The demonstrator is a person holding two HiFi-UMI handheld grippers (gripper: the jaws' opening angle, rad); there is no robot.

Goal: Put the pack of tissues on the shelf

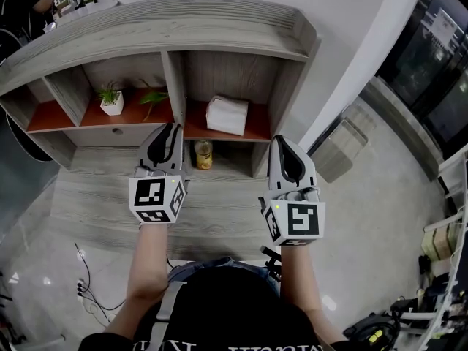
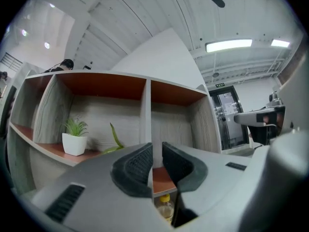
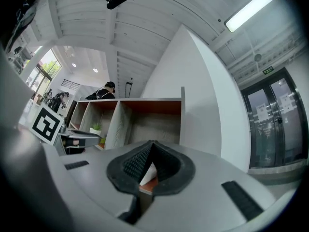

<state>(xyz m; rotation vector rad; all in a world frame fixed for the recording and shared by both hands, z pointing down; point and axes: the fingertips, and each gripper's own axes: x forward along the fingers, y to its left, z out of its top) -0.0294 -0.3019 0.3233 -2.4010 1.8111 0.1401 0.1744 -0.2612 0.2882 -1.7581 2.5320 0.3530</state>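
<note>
Presently tissue pack (image 1: 227, 114) lies crosswise on shelf (image 1: 146, 24), ahead, nearer right gripper (image 1: 281, 143), closed, empty; left gripper (image 1: 171, 130) narrowly parted, empty.

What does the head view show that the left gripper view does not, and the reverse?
Only the head view: the pack of tissues lying in the upper right compartment of the shelf, and cables on the floor. Only the left gripper view: a lit ceiling light and a glass door. Both: the potted plant in the compartment beside the tissues, the bottle on the lower level, and the left gripper, jaws slightly apart, nothing between them.
</note>
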